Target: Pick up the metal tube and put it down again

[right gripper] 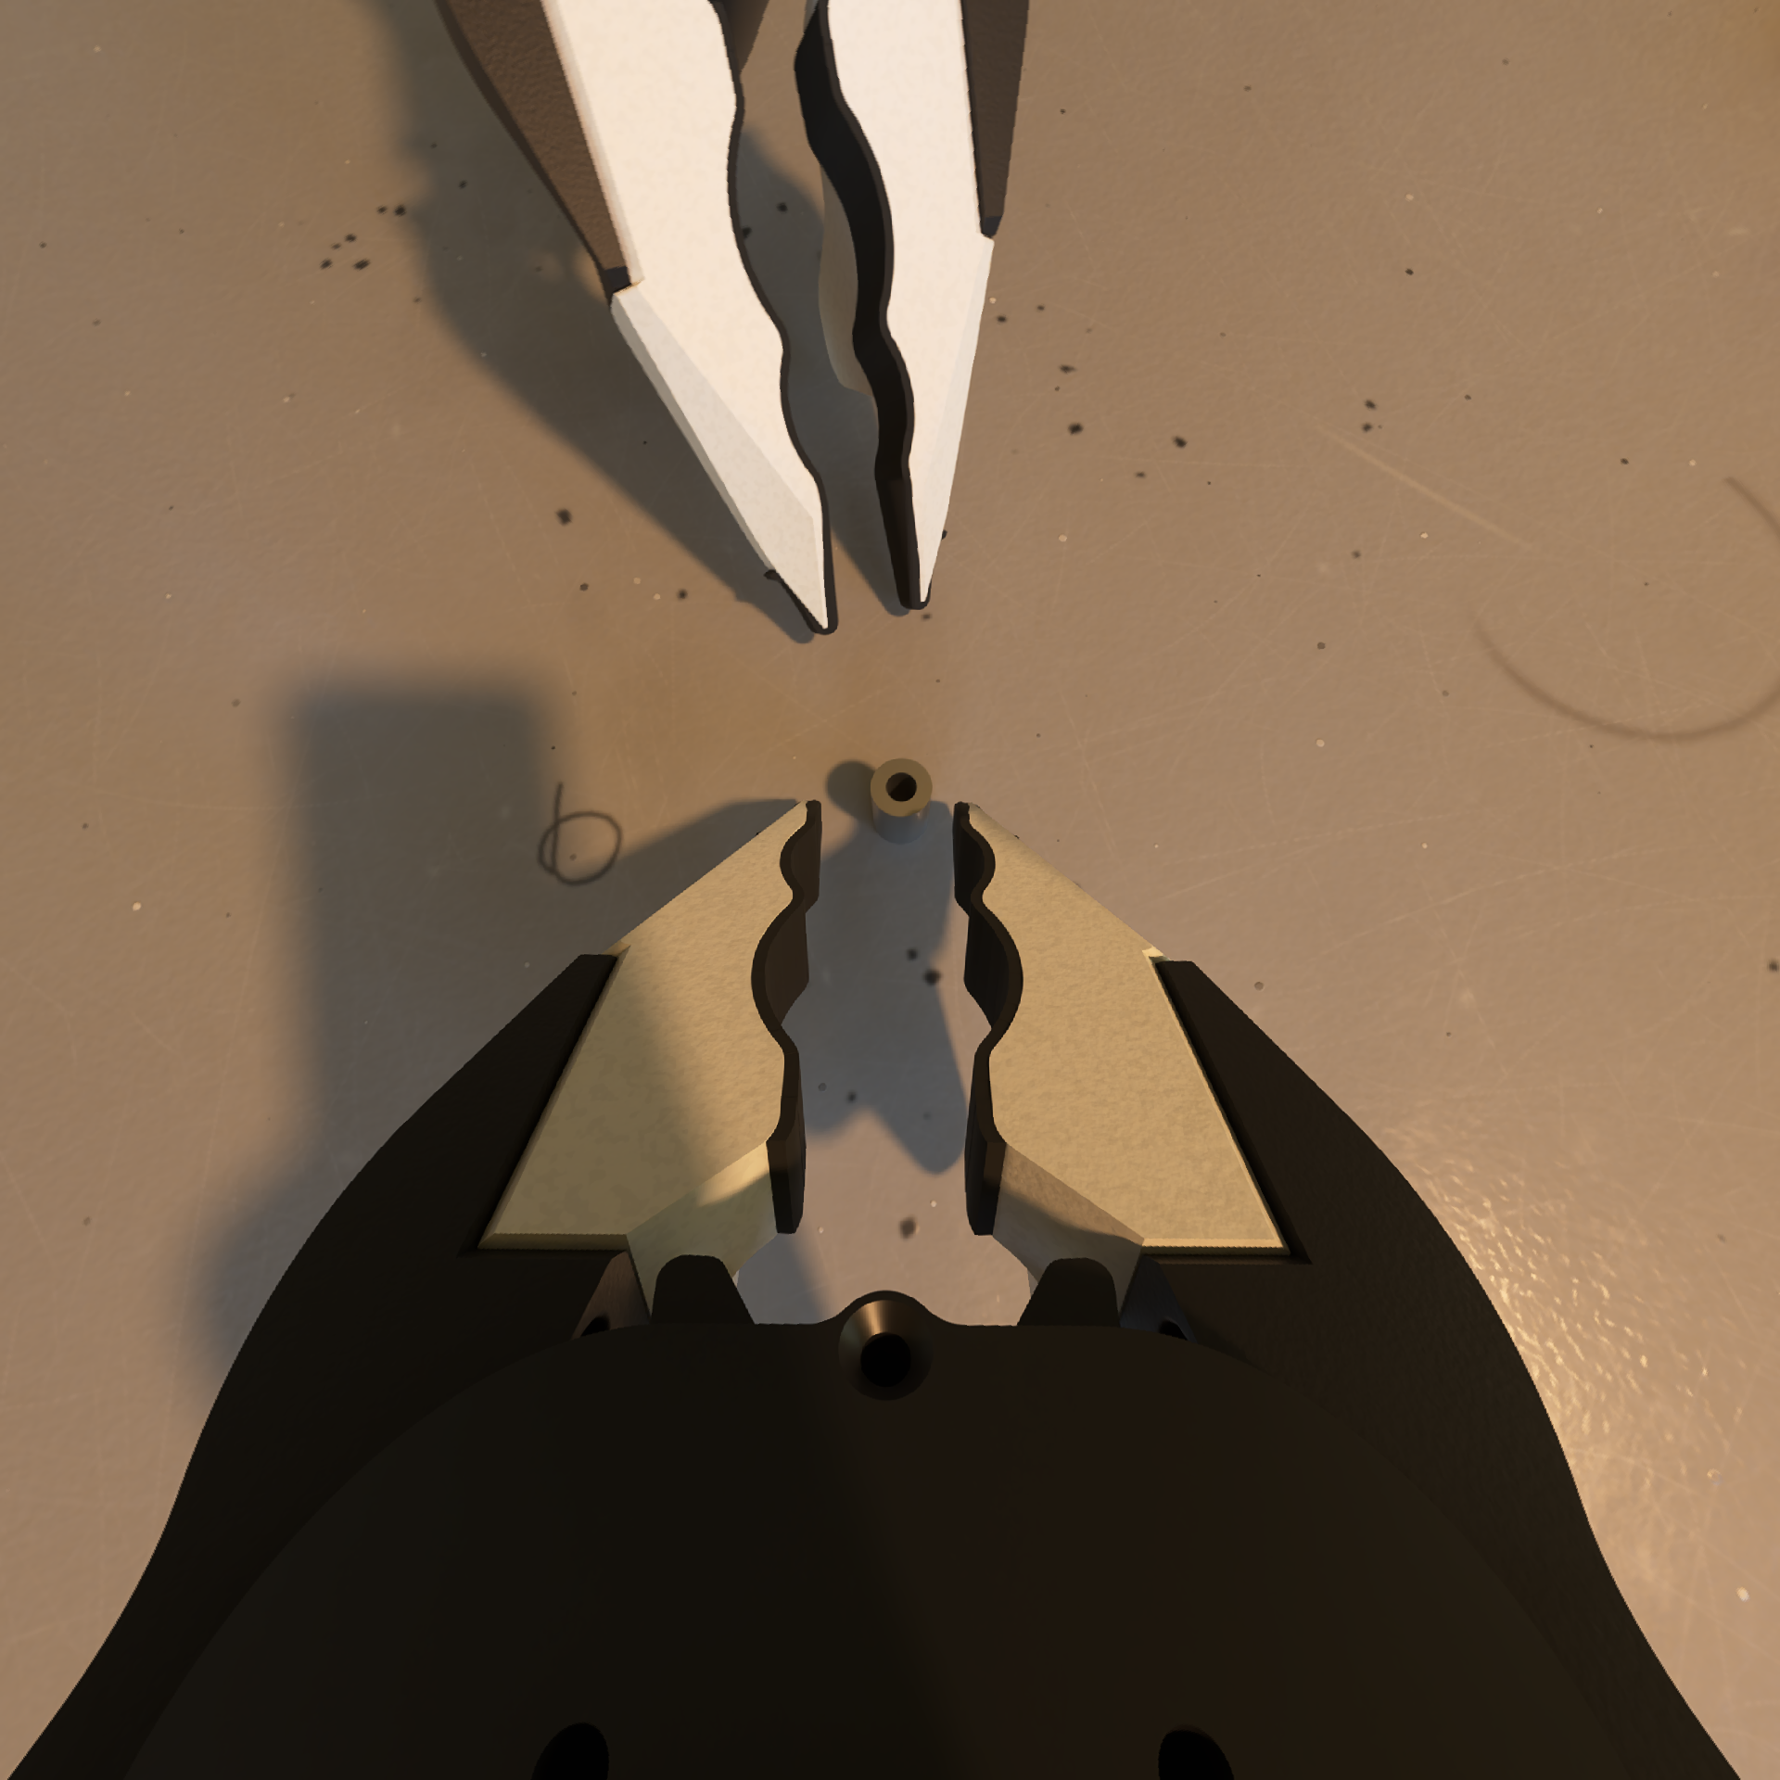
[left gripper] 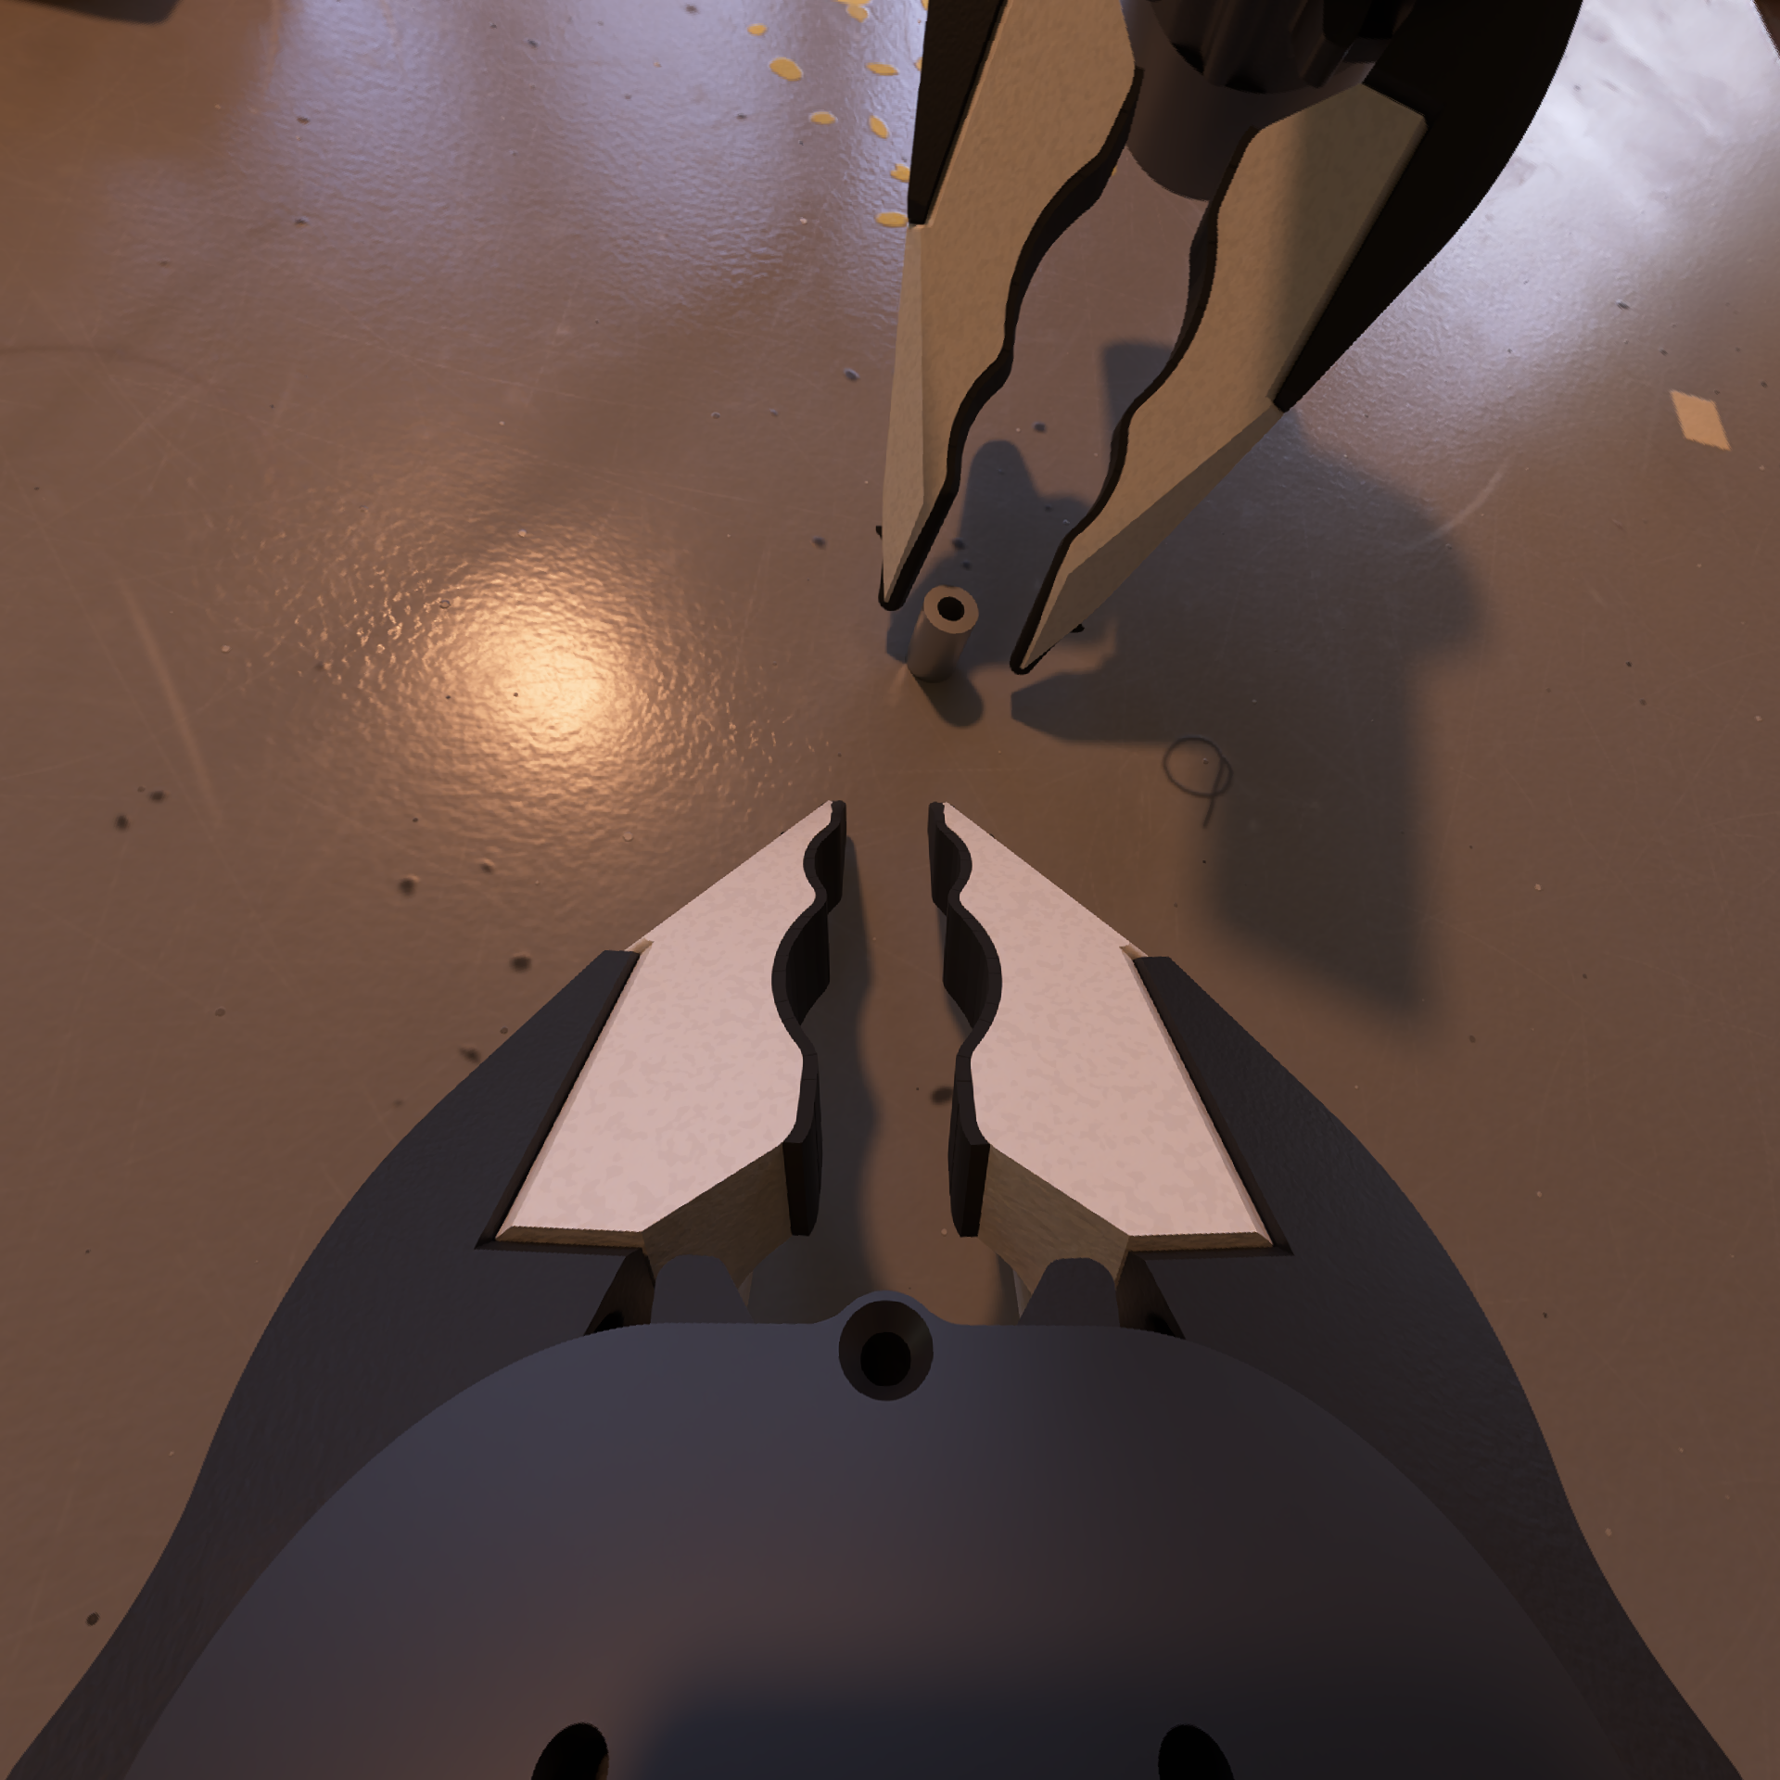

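Observation:
A small grey metal tube [left gripper: 939, 650] stands upright on the brown tabletop [left gripper: 482, 433], its open end up. My right gripper [left gripper: 954, 636] reaches down from the top of the left wrist view, open, with one fingertip on each side of the tube and a gap to each. In the right wrist view the tube [right gripper: 901, 804] stands between the tips of my right gripper [right gripper: 886, 807]. My left gripper [left gripper: 886, 809] is narrowly open and empty, a short way in front of the tube; it also shows in the right wrist view [right gripper: 870, 612], pointing at the tube.
A thin dark thread loop [left gripper: 1199, 771] lies on the tabletop [right gripper: 1348, 289] beside the tube; it also shows in the right wrist view [right gripper: 578, 848]. Yellow flecks [left gripper: 785, 67] and a tan diamond patch [left gripper: 1700, 419] lie farther off. A long curved hair [right gripper: 1637, 713] lies at the right.

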Tool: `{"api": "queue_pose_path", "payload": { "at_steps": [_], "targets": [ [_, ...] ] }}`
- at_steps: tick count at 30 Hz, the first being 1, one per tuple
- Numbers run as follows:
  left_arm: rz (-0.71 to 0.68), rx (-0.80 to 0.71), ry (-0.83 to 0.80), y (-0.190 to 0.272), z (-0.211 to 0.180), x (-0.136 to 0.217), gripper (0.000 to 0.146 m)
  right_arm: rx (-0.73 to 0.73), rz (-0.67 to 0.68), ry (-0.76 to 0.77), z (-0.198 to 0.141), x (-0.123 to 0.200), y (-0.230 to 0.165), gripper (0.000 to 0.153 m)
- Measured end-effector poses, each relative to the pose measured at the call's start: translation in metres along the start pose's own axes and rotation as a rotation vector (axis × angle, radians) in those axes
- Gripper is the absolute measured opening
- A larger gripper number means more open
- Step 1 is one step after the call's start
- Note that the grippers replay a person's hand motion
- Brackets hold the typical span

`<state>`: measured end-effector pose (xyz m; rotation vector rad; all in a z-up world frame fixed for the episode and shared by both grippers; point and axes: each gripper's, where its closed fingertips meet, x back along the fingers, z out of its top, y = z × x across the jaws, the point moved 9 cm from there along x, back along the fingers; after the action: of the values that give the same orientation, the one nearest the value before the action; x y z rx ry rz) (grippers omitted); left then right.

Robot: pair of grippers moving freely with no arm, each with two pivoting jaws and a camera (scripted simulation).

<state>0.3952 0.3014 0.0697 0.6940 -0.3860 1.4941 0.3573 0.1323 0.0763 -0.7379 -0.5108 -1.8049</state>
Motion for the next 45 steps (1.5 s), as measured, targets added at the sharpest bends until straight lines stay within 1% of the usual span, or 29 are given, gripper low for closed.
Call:
{"api": "queue_pose_path", "payload": {
  "at_steps": [4,16,20,28,30,45],
  "targets": [
    [0.000,-0.003,0.000,0.0002,0.0000,0.0000,0.017,-0.027,0.006,-0.006,0.0021,-0.0026,0.0021,0.025],
    [-0.001,-0.003,0.000,0.0002,0.0000,-0.0001,0.018,-0.018,0.002,-0.014,0.0046,-0.0069,0.0004,0.025],
    [-0.002,-0.003,0.000,0.0001,0.0000,-0.0001,0.018,-0.020,-0.006,-0.011,0.0044,-0.0071,0.0011,0.021],
    [-0.001,-0.003,0.000,0.0000,0.0001,-0.0002,0.018,-0.020,-0.005,-0.007,0.0037,-0.0069,0.0019,0.017],
    [-0.001,-0.003,0.000,0.0000,0.0001,-0.0002,0.018,-0.021,-0.007,-0.007,0.0033,-0.0066,0.0022,0.012],
    [-0.005,-0.022,-0.004,0.0018,0.0000,-0.0003,0.018,-0.028,-0.003,-0.017,0.0024,-0.0022,0.0026,0.012]
  ]
}}
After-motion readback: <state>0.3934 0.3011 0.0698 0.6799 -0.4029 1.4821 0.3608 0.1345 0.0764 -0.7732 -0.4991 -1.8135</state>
